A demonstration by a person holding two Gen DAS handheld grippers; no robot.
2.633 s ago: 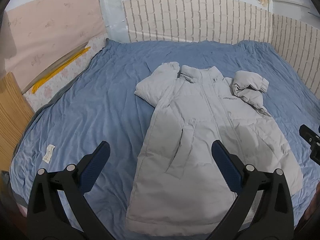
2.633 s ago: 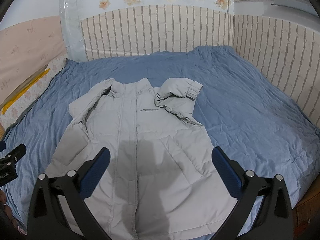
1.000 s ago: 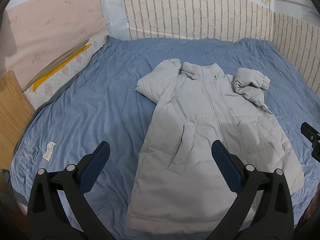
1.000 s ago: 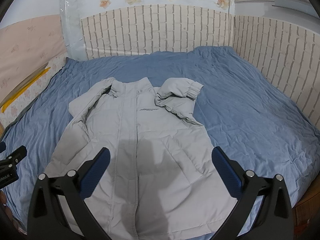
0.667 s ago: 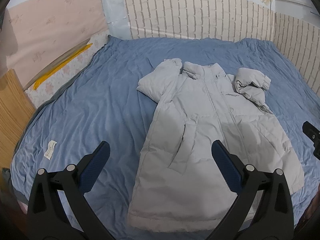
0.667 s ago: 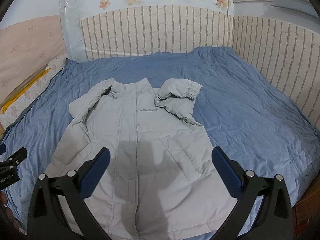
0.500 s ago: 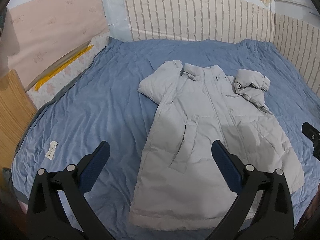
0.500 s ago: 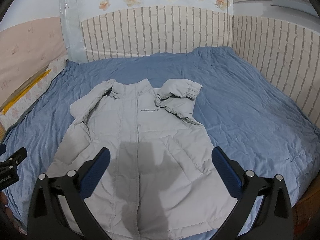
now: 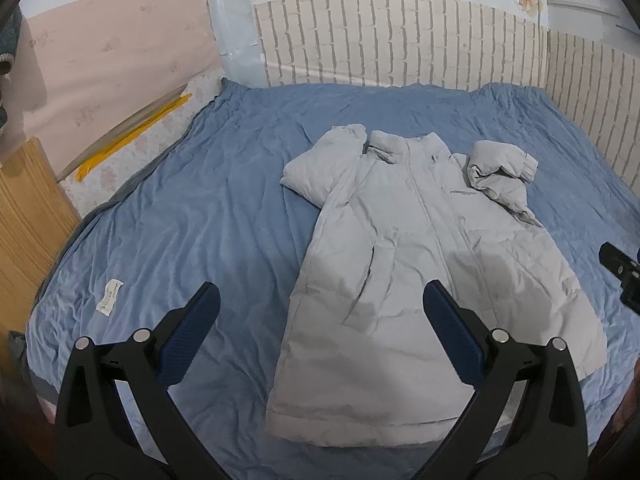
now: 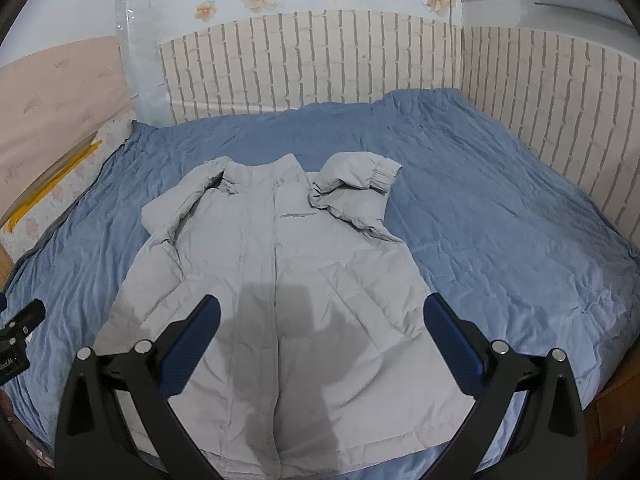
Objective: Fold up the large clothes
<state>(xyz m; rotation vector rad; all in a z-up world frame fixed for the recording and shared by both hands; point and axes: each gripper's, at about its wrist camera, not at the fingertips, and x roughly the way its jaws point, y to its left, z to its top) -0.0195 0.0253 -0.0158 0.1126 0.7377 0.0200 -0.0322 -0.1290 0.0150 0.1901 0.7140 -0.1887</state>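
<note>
In the left wrist view, the left gripper [image 9: 318, 320] is wide open and holds nothing. The puffy light grey winter coat [image 9: 408, 264] lies flat in the middle right of the frame on the wrinkled blue bed sheet [image 9: 192, 216]. There is lots of bare sheet on the left. In the right wrist view, the right gripper [image 10: 318, 320] is wide open too, above the coat's bottom part. The bunched-up sleeve [image 10: 356, 188] could slip loose in a fold. The bed's edge at the bottom is close, so the coat might slide off.
</note>
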